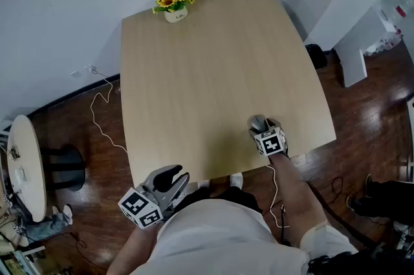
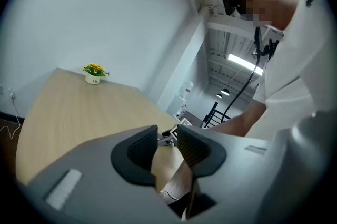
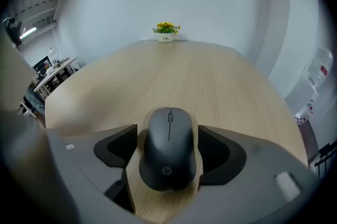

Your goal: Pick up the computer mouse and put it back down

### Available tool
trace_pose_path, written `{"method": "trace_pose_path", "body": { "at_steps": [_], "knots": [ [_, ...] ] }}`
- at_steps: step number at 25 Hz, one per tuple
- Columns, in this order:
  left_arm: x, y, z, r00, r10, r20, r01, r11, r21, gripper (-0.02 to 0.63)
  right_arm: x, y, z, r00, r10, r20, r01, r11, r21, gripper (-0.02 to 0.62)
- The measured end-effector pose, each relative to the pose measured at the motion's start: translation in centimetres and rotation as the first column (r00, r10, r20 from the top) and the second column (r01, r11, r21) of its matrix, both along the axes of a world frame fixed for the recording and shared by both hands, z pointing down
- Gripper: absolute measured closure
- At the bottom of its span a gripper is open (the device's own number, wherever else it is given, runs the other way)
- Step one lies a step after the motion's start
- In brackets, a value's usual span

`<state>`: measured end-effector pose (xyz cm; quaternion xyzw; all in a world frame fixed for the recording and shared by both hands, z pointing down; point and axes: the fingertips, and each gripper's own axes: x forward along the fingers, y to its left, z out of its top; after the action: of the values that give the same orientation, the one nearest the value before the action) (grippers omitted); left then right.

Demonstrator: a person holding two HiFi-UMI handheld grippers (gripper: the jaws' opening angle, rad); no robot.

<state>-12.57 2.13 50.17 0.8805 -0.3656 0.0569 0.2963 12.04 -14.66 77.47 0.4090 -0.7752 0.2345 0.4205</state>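
Observation:
A dark grey computer mouse (image 3: 169, 162) lies lengthwise between the jaws of my right gripper (image 3: 168, 136), and both pads sit against its sides. In the head view the mouse (image 1: 258, 122) and the right gripper (image 1: 261, 127) are over the near right part of the wooden table (image 1: 207, 73), with the gripper pointing steeply down. I cannot tell whether the mouse rests on the wood or hangs just above it. My left gripper (image 1: 171, 178) is held off the table's near left edge; its jaws (image 2: 167, 141) stand a narrow gap apart with nothing between them.
A small pot of yellow flowers (image 1: 174, 5) stands at the table's far edge. A white cable (image 1: 100, 115) trails over the dark floor at the left, near a round white table (image 1: 26, 167). White furniture (image 1: 362, 41) stands to the right.

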Motion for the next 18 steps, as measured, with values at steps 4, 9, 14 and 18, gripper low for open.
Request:
{"method": "trace_pose_path", "body": {
  "at_steps": [4,9,14,18],
  "knots": [
    [1.0,-1.4,-0.2,0.999,-0.032,-0.003,0.032,0.999,0.009,0.518,0.5,-0.3,0.0,0.998,-0.011,0.06,0.009,1.0,0.026,0.279],
    [1.9,-2.3,0.1,1.0,-0.019,0.0,0.019,1.0,0.017,0.518,0.6,-0.5,-0.1,0.998,-0.014,0.063,0.014,1.0,-0.002,0.302],
    [3.5,-2.4,-0.2,0.998,0.058,-0.008,-0.057,0.997,0.054,0.517,-0.1,1.3,-4.8,0.994,-0.031,0.101,0.028,0.999,0.032,0.302],
    [5.0,-2.6,-0.3,0.992,0.128,-0.008,-0.127,0.988,0.088,0.505,-1.3,3.9,-11.1,0.985,-0.068,0.16,0.054,0.994,0.09,0.302]
  ]
}}
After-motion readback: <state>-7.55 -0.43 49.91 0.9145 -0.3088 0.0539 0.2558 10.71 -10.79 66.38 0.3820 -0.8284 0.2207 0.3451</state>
